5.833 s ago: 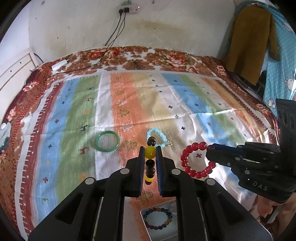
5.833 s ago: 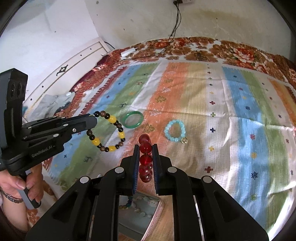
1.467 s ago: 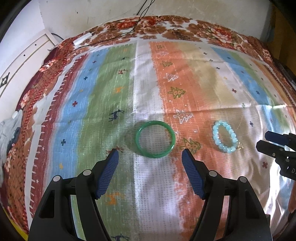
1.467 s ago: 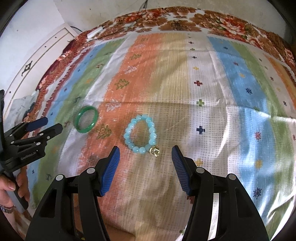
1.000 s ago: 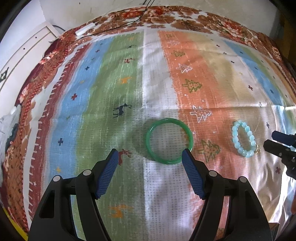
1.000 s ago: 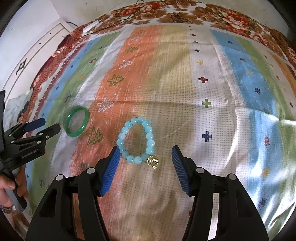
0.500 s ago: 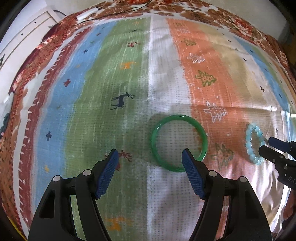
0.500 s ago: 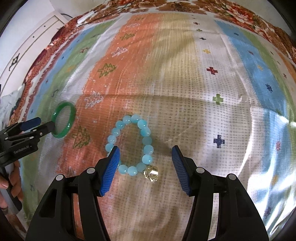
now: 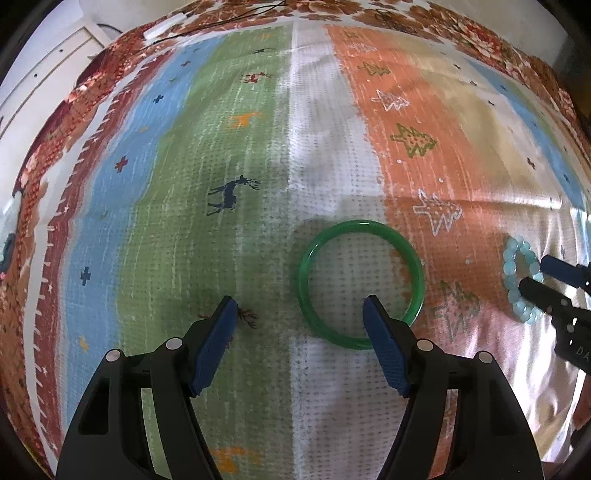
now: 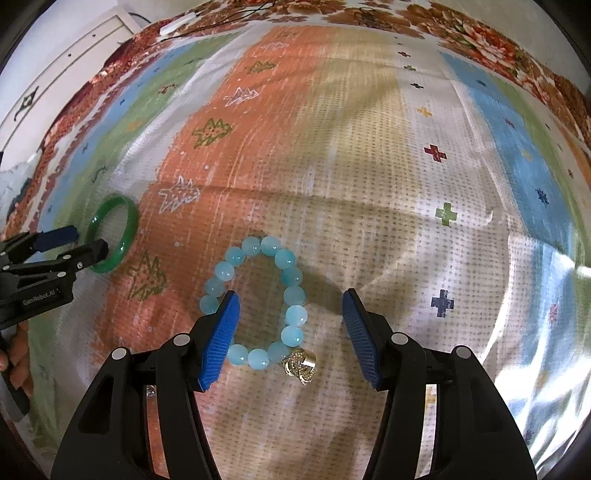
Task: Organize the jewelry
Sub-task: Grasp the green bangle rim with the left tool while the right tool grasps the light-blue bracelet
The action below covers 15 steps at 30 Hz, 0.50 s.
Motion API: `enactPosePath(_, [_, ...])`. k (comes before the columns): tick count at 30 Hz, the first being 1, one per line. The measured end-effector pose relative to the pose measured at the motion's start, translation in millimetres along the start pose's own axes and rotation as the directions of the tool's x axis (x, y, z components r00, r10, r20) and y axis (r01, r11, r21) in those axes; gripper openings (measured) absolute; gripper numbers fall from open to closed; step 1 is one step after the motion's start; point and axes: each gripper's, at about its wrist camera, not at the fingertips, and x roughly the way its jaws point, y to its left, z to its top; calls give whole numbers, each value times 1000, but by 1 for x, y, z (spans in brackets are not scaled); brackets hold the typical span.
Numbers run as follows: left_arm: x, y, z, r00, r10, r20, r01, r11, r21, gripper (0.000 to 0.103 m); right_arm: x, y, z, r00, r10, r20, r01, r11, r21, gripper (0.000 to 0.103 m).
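Two bracelets are lying on the cloth: one green bangle (image 9: 360,283) and one light-blue bead bracelet (image 10: 258,302). The bead bracelet is showing about fourteen beads in the right wrist view, though some are sitting partly behind a finger, so the count is rough. One gold charm (image 10: 300,365) is hanging off it. Two grippers are showing, the left gripper (image 9: 301,332) and the right gripper (image 10: 290,325), each carrying two blue-padded fingers, four fingers in all. One striped cloth (image 9: 184,184) is covering the surface. One white bar-shaped item (image 10: 177,23) is sitting at the far edge with thin dark cables running to it; their number is not clear.
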Motion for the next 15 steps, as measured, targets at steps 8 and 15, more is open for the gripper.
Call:
enactPosePath(8, [-1, 3, -1, 999, 35, 11, -35, 999, 12, 15, 0, -11, -1, 999, -31, 8, 31, 999, 11, 12])
enactPosePath(15, [-4, 6, 0, 1000, 17, 3, -17, 1000, 0, 7, -7, -12, -1, 1000, -5, 18, 4, 1000, 27, 12])
